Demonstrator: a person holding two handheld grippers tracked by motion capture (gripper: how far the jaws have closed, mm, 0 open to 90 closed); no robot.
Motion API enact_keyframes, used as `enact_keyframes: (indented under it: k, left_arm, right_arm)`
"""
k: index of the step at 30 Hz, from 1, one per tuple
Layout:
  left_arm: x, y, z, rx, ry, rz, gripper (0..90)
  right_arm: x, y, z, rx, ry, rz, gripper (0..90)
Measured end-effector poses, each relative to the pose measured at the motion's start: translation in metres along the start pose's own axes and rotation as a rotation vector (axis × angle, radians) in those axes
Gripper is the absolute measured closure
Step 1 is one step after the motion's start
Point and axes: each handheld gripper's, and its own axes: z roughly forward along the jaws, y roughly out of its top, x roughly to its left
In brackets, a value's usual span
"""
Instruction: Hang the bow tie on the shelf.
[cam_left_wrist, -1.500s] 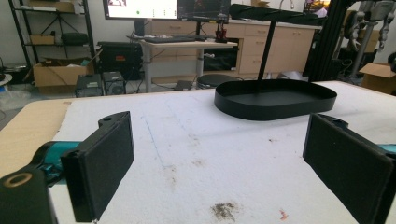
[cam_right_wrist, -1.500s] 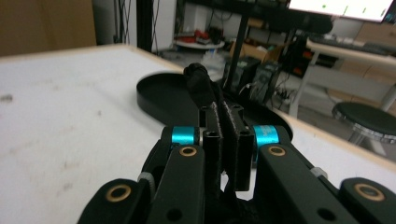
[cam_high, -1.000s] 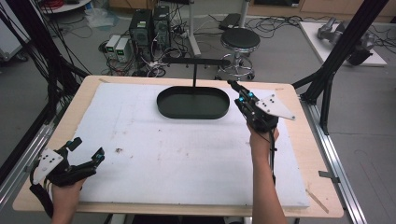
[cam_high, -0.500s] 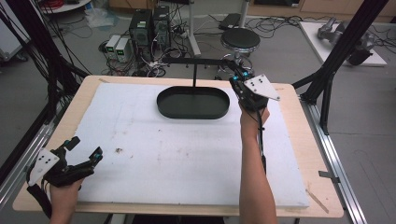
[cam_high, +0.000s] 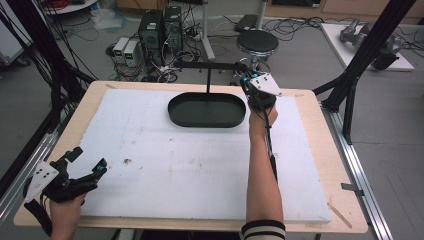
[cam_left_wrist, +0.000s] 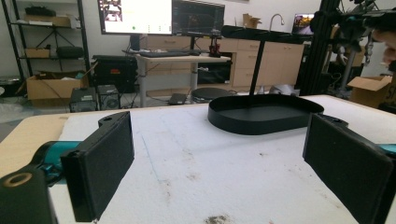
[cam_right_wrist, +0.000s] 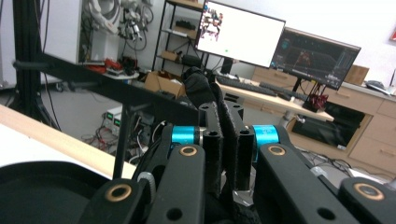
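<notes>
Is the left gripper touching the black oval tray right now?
Apart. In the high view the left gripper sits open at the near-left corner, and bare white mat separates it from the black oval tray.

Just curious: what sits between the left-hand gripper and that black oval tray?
Nothing but bare, lightly stained white foam board, seen in the left gripper view, from the open left gripper to the black oval tray.
</notes>
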Motion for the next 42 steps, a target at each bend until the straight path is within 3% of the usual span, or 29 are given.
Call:
enact_keyframes:
  k: [6,22,24,28,34,40,41,42]
  left_arm:
    - [-0.002,-0.002,0.003,0.008,-0.007,0.003,9.3]
    - [-0.002,-0.002,0.002,0.005,-0.002,-0.002,9.3]
    - [-0.001,-0.002,0.002,0.005,-0.004,-0.002,9.3]
    - [-0.001,-0.002,0.002,0.003,-0.003,-0.008,9.4]
    - [-0.002,-0.001,0.0,0.001,0.001,-0.002,9.4]
    - [-0.003,0.001,-0.001,-0.01,0.0,-0.01,9.4]
    - [-0.003,0.002,-0.002,-0.008,-0.002,-0.008,9.4]
    - [-0.003,0.002,-0.002,-0.007,0.0,-0.014,9.4]
  right_arm:
    - [0.01,-0.009,0.011,0.035,0.02,-0.039,86.6]
    - [0.018,-0.025,0.025,0.137,0.066,-0.052,85.2]
    - [0.018,-0.026,0.026,0.15,0.059,-0.044,78.5]
    - [0.018,-0.023,0.023,0.123,0.059,-0.036,63.4]
    - [0.016,-0.013,0.015,0.081,0.075,-0.026,56.3]
    - [0.014,0.003,-0.003,0.044,0.089,0.001,35.8]
    - [0.013,0.009,-0.012,0.04,0.094,-0.001,28.1]
    - [0.013,0.012,-0.017,0.036,0.097,-0.004,26.6]
